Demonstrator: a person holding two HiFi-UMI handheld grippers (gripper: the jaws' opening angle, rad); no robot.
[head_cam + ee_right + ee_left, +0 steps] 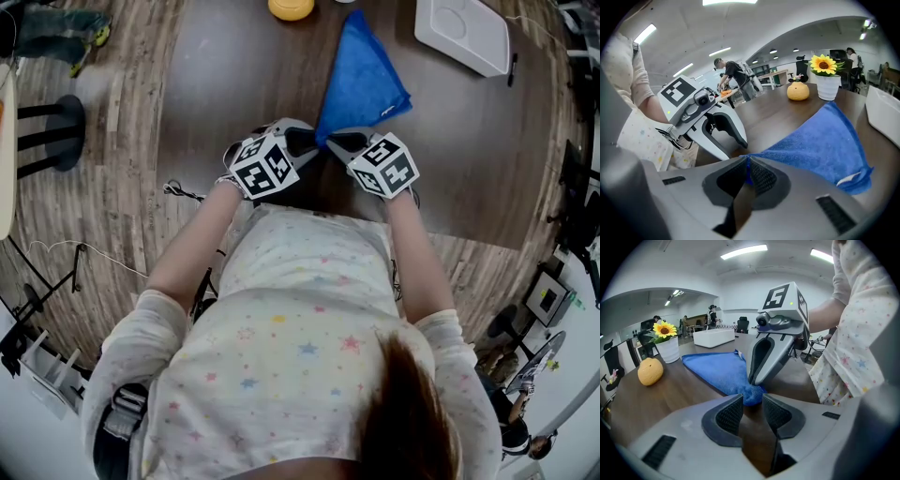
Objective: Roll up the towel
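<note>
Right gripper (747,165) pinches a corner of the towel (361,80) at frame center, probably to begin the roll; left gripper (752,400), jaws spread, hovers just beside.

Towel (361,80) on table (234,84), 2 grippers at its near corner.
From the towel, fruit (292,7) lies at 11 o'clock and tray (464,33) at 2 o'clock; left gripper (302,142) and right gripper (342,142) sit side by side at 7 o'clock.
</note>
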